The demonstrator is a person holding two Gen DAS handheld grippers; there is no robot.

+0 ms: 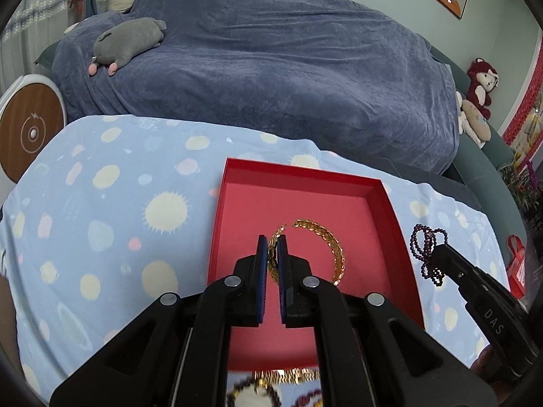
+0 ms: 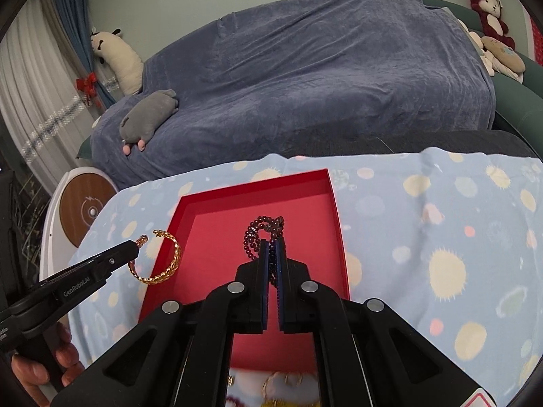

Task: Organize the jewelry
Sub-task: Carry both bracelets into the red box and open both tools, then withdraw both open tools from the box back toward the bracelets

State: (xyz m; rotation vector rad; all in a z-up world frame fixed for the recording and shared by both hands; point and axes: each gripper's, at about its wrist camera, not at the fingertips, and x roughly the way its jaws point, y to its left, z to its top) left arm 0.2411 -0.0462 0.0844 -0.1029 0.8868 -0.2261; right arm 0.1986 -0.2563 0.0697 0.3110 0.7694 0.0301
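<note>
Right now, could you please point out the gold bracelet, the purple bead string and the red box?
gold bracelet (image 1: pixel 334 251): left wrist view, its braided curve.
purple bead string (image 2: pixel 253 235): right wrist view, its upper loop.
red box (image 1: pixel 298 200): left wrist view, its bare floor.

The left tool (image 1: pixel 272 256) is black with blue pads and grips a gold braided bracelet (image 1: pixel 334 249); the right tool (image 2: pixel 272 259) has the same black body and blue pads, closed on a dark purple bead string (image 2: pixel 263 229). The shallow box (image 1: pixel 305 173) is red with a paler pinkish-red floor; the table cloth (image 1: pixel 101 210) is light blue, patterned with cream, pink and pale blue dots and spiky cream suns. Beyond the table's far edge, the blanket (image 1: pixel 271 61) is slate blue; the plush animal (image 1: pixel 127 39) on it is grey with pink feet.
</note>
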